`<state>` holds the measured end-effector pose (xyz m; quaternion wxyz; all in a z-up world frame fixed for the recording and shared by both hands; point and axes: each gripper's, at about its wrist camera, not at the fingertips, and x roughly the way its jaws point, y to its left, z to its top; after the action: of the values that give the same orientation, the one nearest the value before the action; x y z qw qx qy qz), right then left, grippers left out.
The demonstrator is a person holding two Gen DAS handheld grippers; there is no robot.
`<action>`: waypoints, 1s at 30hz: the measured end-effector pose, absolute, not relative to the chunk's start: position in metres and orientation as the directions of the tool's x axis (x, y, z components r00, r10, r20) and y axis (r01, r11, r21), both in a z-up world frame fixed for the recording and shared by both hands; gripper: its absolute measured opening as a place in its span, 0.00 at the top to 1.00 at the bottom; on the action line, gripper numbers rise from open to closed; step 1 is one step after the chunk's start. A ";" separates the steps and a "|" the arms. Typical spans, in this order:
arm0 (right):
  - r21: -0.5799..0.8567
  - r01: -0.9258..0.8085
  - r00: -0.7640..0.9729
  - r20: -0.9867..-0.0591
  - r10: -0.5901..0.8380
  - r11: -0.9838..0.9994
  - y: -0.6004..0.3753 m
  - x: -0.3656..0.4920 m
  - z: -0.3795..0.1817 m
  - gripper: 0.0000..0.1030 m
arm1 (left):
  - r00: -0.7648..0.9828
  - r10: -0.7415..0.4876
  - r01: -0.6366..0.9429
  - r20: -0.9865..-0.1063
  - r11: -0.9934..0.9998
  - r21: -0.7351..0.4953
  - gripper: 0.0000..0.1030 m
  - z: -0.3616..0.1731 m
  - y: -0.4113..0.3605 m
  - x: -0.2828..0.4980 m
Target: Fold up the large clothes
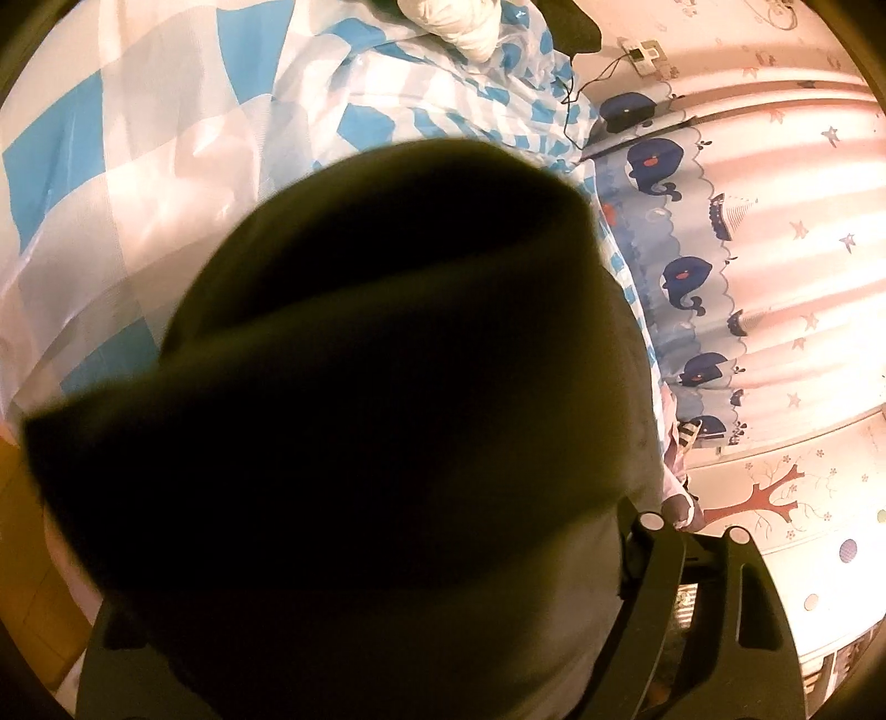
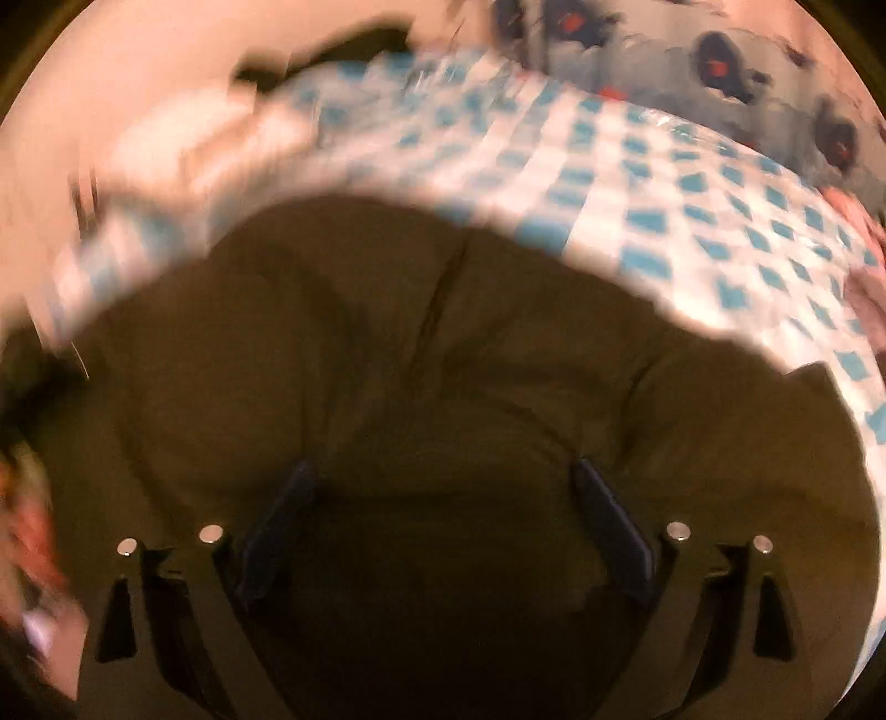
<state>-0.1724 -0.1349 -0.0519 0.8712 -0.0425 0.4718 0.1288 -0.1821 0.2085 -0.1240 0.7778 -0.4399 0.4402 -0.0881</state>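
A large dark olive garment [image 1: 387, 415] fills most of the left wrist view, draped over my left gripper [image 1: 387, 554] and hiding its fingertips; only the right finger's base [image 1: 659, 559] shows. In the right wrist view the same dark garment [image 2: 443, 343] lies spread on a blue-and-white checked sheet [image 2: 692, 194]. My right gripper [image 2: 443, 482] is open just above the cloth, its two blue pads [image 2: 609, 526] wide apart with nothing between them. That view is blurred by motion.
The checked sheet [image 1: 138, 166] covers a bed. A whale-patterned curtain [image 1: 692, 266] hangs to the right. A white bundle [image 1: 459, 22] and a dark item [image 1: 570, 27] lie at the bed's far end. A small device with a cable [image 1: 642, 55] lies nearby.
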 end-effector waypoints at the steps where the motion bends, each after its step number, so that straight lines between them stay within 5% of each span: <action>1: 0.016 -0.270 0.536 -0.828 0.164 0.963 -0.131 -0.174 -0.055 0.10 | 0.595 -0.527 -0.248 -0.606 0.597 -0.763 0.24 -0.123 0.208 -0.182; 5: 0.082 -0.260 0.529 -0.822 0.213 0.962 -0.140 -0.165 -0.030 0.10 | 0.598 -0.542 -0.257 -0.591 0.568 -0.782 0.24 -0.124 0.214 -0.180; 11: -0.077 -0.175 0.615 -0.787 0.048 0.982 -0.144 -0.116 -0.011 0.10 | 0.594 -0.568 -0.259 -0.570 0.536 -0.803 0.24 -0.129 0.216 -0.174; 14: -0.144 -0.197 0.476 -0.879 -0.034 0.970 -0.139 -0.074 -0.070 0.07 | 0.591 -0.594 -0.217 -0.545 0.534 -0.817 0.40 -0.124 0.213 -0.171; 18: -0.090 -0.186 0.479 -0.878 0.011 0.978 -0.150 -0.075 -0.050 0.07 | 0.593 -0.595 -0.115 -0.542 0.604 -0.789 0.62 -0.100 0.205 -0.167; 22: -0.058 -0.227 0.570 -0.818 0.085 0.972 -0.147 -0.137 -0.006 0.07 | 0.591 -0.599 -0.060 -0.540 0.636 -0.770 0.66 -0.086 0.201 -0.166; 27: -0.213 -0.313 0.559 -0.829 -0.002 0.926 -0.104 -0.183 -0.059 0.06 | 0.584 -0.625 0.037 -0.517 0.657 -0.753 0.69 -0.064 0.184 -0.167; 30: -0.140 -0.282 0.532 -0.846 0.033 0.949 -0.113 -0.178 -0.044 0.07 | 0.596 -0.620 0.134 -0.509 0.702 -0.699 0.71 -0.035 0.166 -0.173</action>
<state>-0.1775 -0.1135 -0.0442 0.8655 -0.1310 0.4748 0.0912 -0.1731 0.1656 -0.0352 0.8368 -0.3131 0.3885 -0.2254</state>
